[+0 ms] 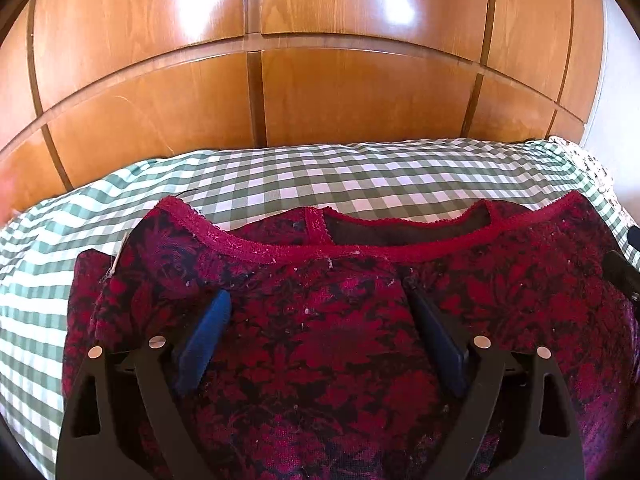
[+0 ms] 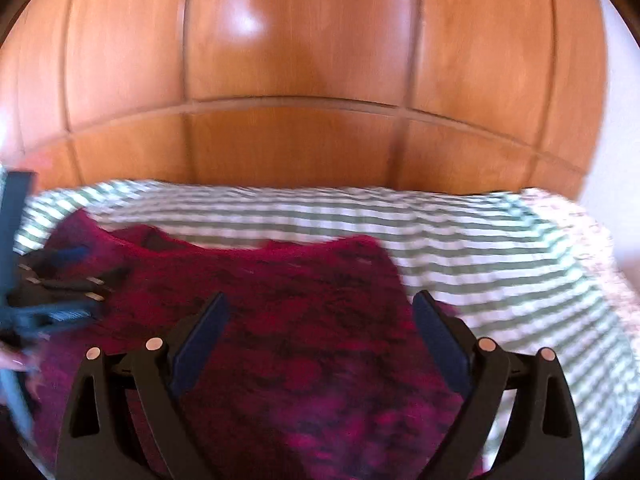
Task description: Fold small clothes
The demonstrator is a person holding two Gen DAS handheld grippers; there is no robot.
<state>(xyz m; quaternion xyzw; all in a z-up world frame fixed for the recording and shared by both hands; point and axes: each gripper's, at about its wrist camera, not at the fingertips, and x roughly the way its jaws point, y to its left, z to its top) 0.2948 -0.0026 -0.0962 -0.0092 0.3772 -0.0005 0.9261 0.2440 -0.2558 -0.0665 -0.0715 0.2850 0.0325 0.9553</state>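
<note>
A dark red top with a black floral print [image 1: 320,344] lies flat on a green-and-white checked cloth [image 1: 280,184]. Its red lace neckline [image 1: 280,252] faces away from me. My left gripper [image 1: 316,292] stands open, its blue-padded fingers [image 1: 208,332] spread wide and low over the chest, just below the neckline. The right wrist view is blurred. There my right gripper [image 2: 320,298] is open over the top's [image 2: 288,340] right half, nothing pressed between its pads. The left gripper [image 2: 68,280] shows at the left edge of that view.
Glossy wooden wardrobe panels [image 1: 320,92] rise right behind the bed. The checked cloth [image 2: 500,248] stretches bare to the right of the top. A white patterned fabric [image 1: 596,168] lies at the far right edge. A hand [image 2: 12,360] shows at the left border.
</note>
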